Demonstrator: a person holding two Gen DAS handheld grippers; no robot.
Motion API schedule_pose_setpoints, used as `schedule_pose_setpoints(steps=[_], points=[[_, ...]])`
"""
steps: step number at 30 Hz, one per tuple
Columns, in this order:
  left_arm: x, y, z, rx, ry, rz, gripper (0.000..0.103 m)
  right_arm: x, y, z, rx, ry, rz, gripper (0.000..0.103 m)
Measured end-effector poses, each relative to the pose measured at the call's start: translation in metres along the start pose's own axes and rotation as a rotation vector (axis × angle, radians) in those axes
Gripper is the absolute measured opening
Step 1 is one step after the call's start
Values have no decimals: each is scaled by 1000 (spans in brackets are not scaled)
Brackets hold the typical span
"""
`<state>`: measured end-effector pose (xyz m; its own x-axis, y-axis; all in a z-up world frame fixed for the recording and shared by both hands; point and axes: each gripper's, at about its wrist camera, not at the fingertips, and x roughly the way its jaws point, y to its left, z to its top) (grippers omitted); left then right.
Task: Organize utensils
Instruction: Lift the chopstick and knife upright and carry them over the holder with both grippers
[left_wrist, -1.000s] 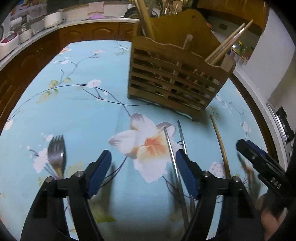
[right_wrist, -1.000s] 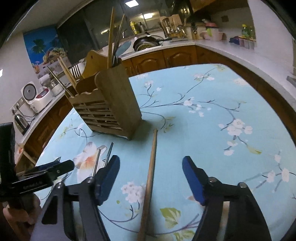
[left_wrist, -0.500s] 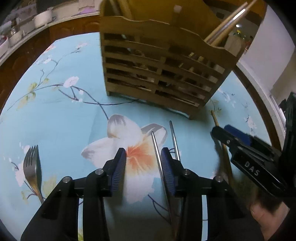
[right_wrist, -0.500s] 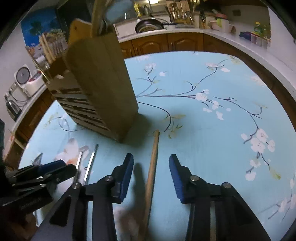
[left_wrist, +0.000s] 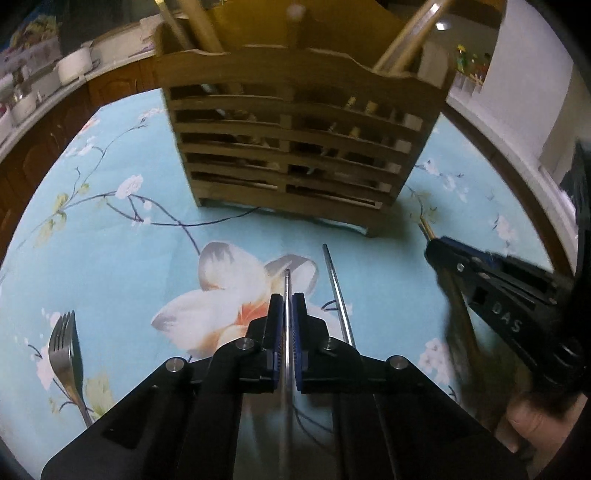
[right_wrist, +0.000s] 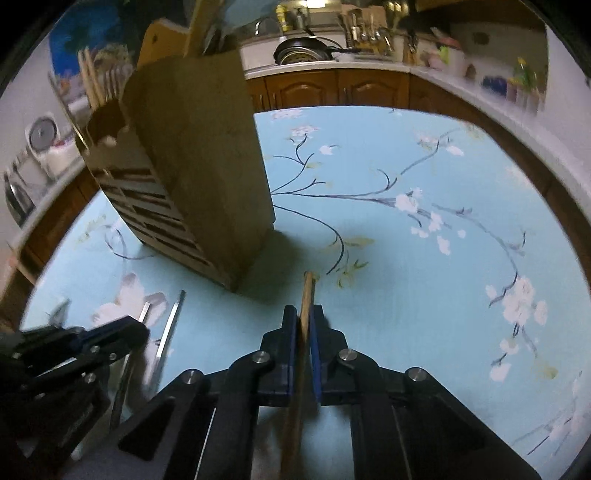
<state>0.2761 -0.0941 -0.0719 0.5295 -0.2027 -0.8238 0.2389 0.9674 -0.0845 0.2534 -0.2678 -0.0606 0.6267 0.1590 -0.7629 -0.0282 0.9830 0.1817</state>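
Both sets of jaws are closed on utensils: the left gripper (left_wrist: 287, 306) pinches a thin metal chopstick (left_wrist: 286, 284) between its blue pads, while the right gripper (right_wrist: 303, 321) clamps a wooden chopstick (right_wrist: 307, 291) whose tip points toward the holder. Each stick lies low over the blue floral tablecloth (right_wrist: 406, 258); whether either has left the cloth cannot be told.

A second metal chopstick (left_wrist: 338, 291) rests loose on the cloth just right of the left gripper, and a fork (left_wrist: 66, 343) lies well apart at the near left, tines pointing away. Neither is being handled.

Beyond them, at the far centre, stands the slatted wooden utensil holder (left_wrist: 295, 147), upright, with several wooden sticks (left_wrist: 406, 48) and other handles already standing in its compartments. Which of these belong to this job cannot be judged.

By the look of things, the sorting is partly done at most. Two pieces are in hand but not delivered, and two more wait on the cloth. The gripped sticks would need lifting, tipping upright and dropping into the holder before the remaining chopstick and fork are collected.
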Motion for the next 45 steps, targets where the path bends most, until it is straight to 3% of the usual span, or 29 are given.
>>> schedule_pose_setpoints(steps=[15,28,45], points=[[-104,37,-3,-102,-181,-184,4,-101,0,-6,91,-179,158,6],[-188,46,-4,-99,-337,-211,4,-178,19,11,65,-349,210,6],[-208,59,12,-114,-410,-198,4,-200,30,31,49,-447,217,6]])
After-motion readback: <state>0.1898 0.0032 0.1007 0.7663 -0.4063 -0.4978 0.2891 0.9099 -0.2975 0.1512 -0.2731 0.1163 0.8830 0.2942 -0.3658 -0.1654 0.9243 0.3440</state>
